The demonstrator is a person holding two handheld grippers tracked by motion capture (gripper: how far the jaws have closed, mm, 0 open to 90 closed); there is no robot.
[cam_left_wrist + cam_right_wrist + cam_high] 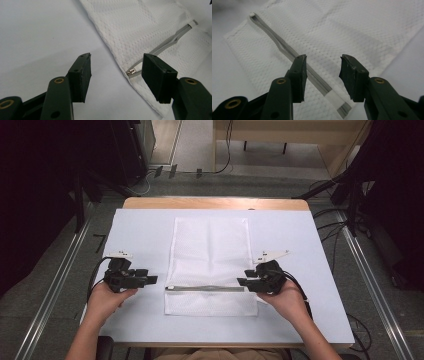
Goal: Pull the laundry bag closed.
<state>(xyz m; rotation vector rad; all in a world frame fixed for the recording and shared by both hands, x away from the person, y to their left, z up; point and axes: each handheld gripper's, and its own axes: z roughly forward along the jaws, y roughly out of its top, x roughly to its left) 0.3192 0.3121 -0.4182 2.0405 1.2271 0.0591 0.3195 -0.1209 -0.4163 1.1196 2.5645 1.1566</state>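
No brand, label or writing can be read on anything here.

There is one white mesh bag (210, 265) lying flat on the white sheet that covers the surface (145, 227). It sits in the middle of the sheet, long side running away from the person, with its near end close to the front edge. One grey zipper (205, 288) crosses the bag near that end, from one side seam to the other. In the left gripper view one small metal pull (130, 72) sits at the zipper's end by the bag's edge. The zipper tape is slightly buckled near its middle.

There are two hand-held grippers, one in each of the person's two hands. The left hand-held gripper (150, 280) rests on the sheet just beside the bag's left edge, level with the zipper. Its own view (116, 68) shows the jaws wide apart, with nothing between the pads; the pull lies on the bag just beyond the gap.

The right hand-held gripper (242, 281) is at the bag's right edge, at the other end of the zipper. Its own view (323, 67) shows the jaws apart above the zipper's end, with the grey tape running between them underneath; the pads do not press on it.

Each gripper carries one grey three-cornered plate on top.
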